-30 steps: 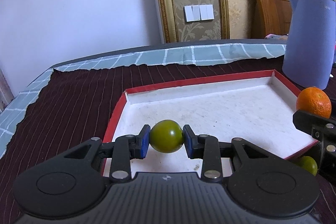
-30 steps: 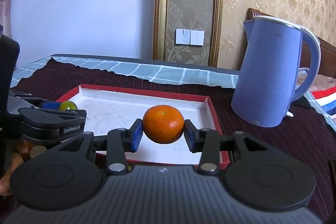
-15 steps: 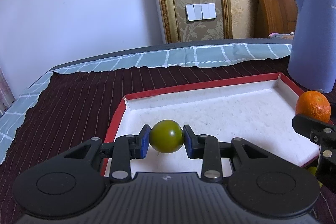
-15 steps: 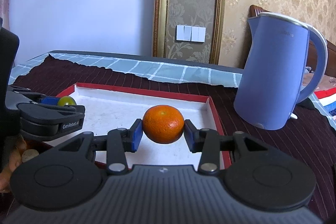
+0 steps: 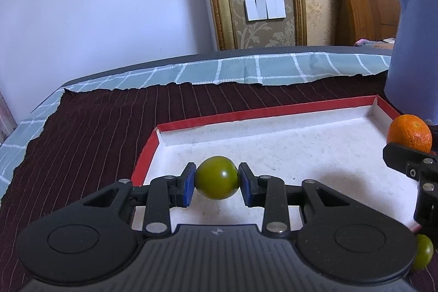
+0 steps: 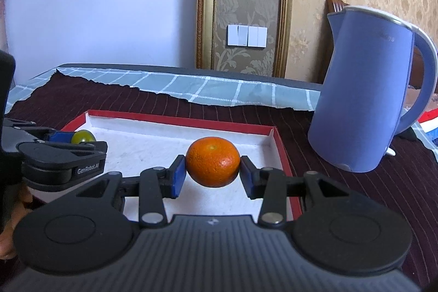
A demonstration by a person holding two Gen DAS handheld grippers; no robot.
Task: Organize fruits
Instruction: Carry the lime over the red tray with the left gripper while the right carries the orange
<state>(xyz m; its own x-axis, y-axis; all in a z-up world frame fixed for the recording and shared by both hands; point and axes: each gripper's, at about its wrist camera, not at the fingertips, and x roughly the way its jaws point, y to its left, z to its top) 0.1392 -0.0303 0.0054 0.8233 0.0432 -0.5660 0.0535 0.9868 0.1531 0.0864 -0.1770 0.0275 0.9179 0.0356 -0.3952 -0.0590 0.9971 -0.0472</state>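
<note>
Tray: shallow rectangular cardboard tray with red rim and white floor [image 5: 287, 111] [image 6: 175, 120], lying on dark maroon striped cloth [image 5: 90, 127] [image 6: 342, 182].
Left gripper: black two-finger left gripper with blue pads [image 5: 216, 178] [image 6: 68, 137], clamped on small round green fruit [image 5: 216, 177] [image 6: 83, 136]; fruit held above the tray's near-left floor, not touching it.
Right gripper: black two-finger right gripper with blue pads [image 6: 213, 166], clamped on round orange mandarin [image 6: 213, 165] [image 5: 409, 132]; mandarin held over the tray's near-right part.
Second green fruit: small round one [image 5: 423, 251], at right edge of left view, near the tray's near-right corner, mostly hidden by gripper body.
Kettle: tall blue plastic electric kettle [image 6: 366, 106] [image 5: 413, 51], upright on the cloth, right of the tray.
Under-cloth: light blue checked cloth [image 5: 246, 70] [image 6: 219, 89], showing beyond the maroon one.
</note>
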